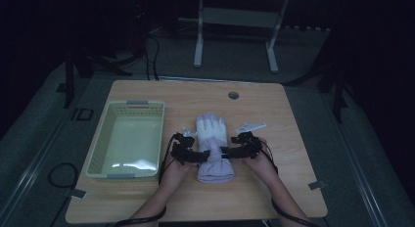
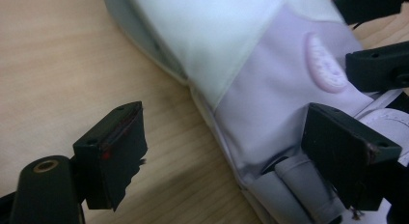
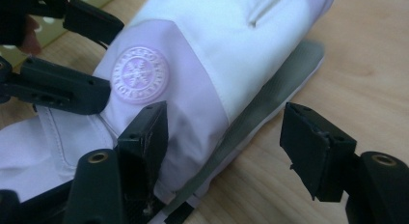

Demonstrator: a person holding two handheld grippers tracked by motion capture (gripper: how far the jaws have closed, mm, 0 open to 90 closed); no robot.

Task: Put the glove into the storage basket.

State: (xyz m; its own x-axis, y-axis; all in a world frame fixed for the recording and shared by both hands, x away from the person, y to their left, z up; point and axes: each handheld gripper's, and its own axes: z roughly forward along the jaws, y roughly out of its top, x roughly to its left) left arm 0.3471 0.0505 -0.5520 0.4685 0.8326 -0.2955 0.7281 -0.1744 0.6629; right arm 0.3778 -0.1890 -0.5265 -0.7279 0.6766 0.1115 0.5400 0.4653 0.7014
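Black padded jaws of the left gripper [image 2: 224, 154] are filling the foreground of the left gripper view, standing apart: one jaw is hovering over bare wood while the other is lying on the lilac wrist section of a white and lilac padded winter glove [image 2: 251, 64], so the glove's edge is sitting between them with no squeeze on it. Across the glove, the right gripper [image 3: 236, 137] is doing the same from the opposite side; in the right gripper view one of its jaws is resting on the lilac fabric just below a round embossed snowflake badge [image 3: 140, 74], and the other is standing off over the table beside the glove's grey side strip. Its jaws are parted too and are not pinching the fabric.

From the high view, the glove is lying flat near the middle of the light wooden table [image 1: 274, 197], fingers pointing away from the person and cuff toward them. Both hands are coming in from the near edge, the grippers meeting the glove at its wrist from left and right. Well to the left of the glove, a pale green perforated plastic basket [image 1: 100, 139] is sitting on the table, apart from it.
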